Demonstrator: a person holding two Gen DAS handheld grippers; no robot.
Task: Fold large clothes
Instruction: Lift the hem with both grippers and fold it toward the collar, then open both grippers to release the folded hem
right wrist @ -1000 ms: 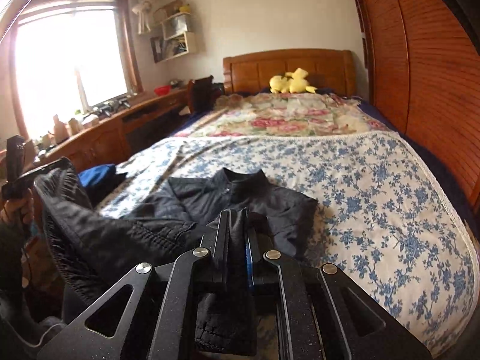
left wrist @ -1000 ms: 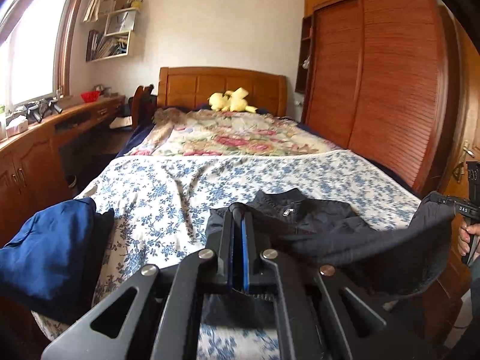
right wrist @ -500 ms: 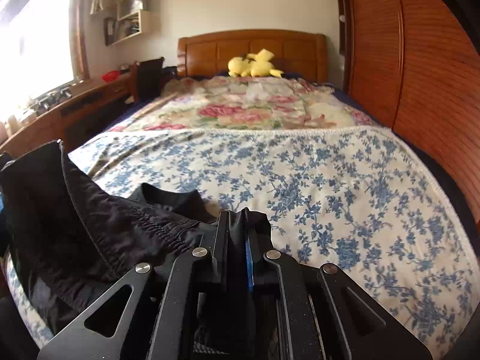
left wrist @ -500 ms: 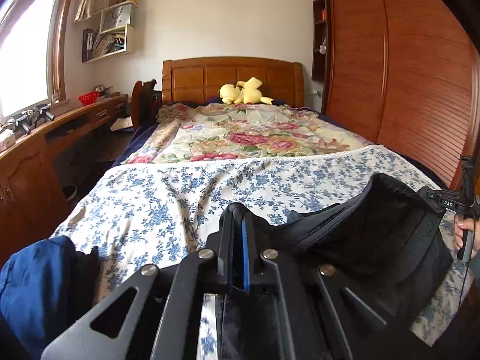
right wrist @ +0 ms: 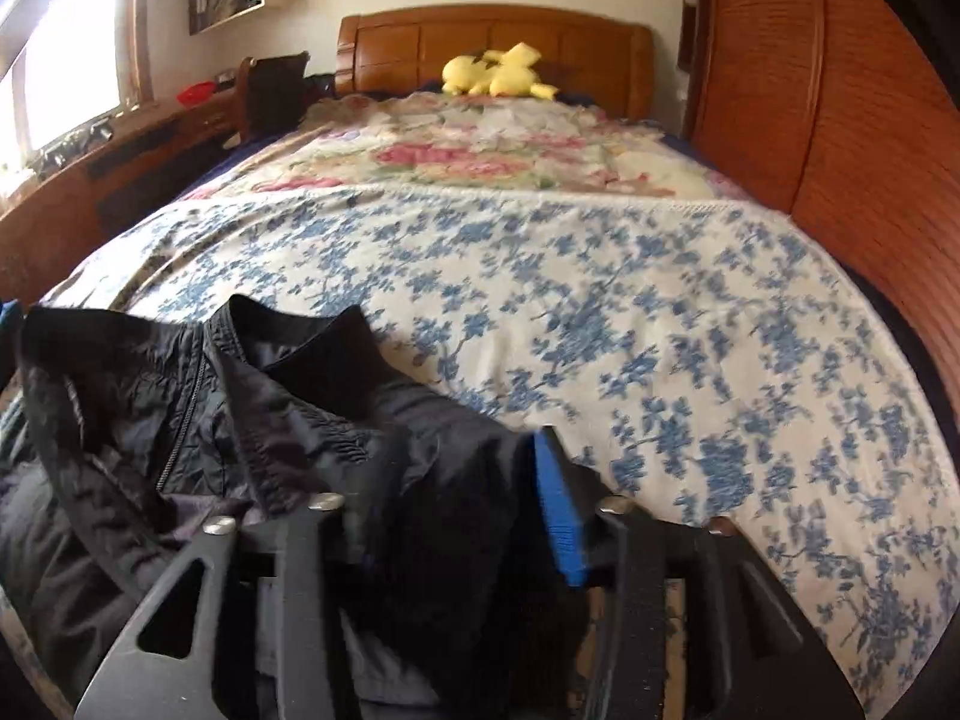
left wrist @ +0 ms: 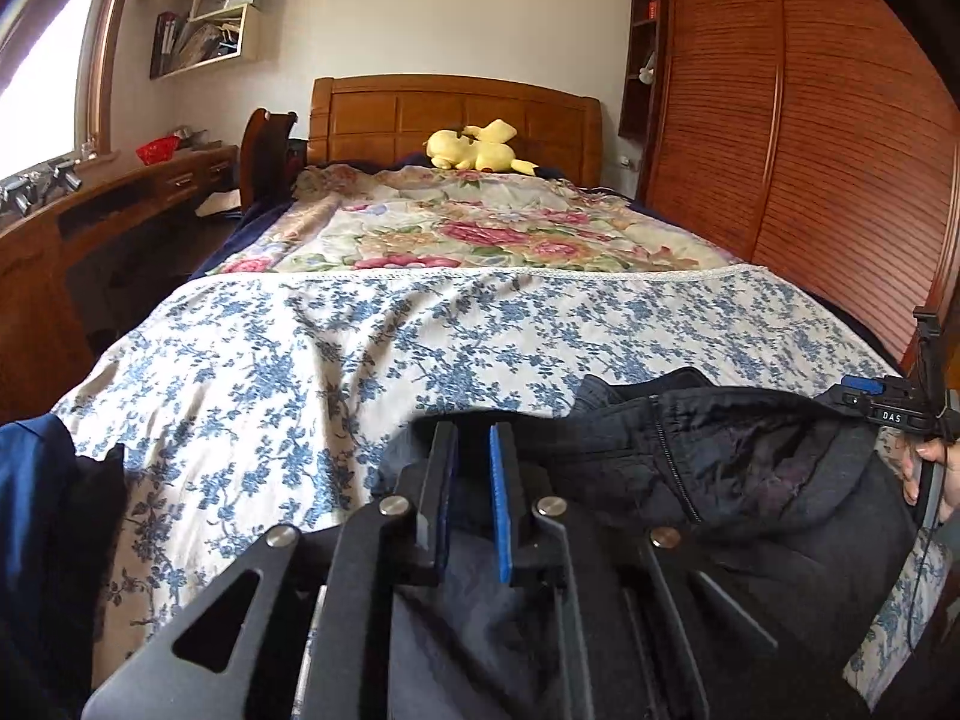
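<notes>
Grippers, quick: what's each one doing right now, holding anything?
Left gripper: fingers opening, small gap, black jacket below, not pinched.
Right gripper: fingers opening wide, jacket fabric lies loose between them.

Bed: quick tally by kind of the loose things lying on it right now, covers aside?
Black jacket: 1
Blue garment, at the bed's left edge: 1
Yellow plush toy, by the headboard: 1
Total: 3
</notes>
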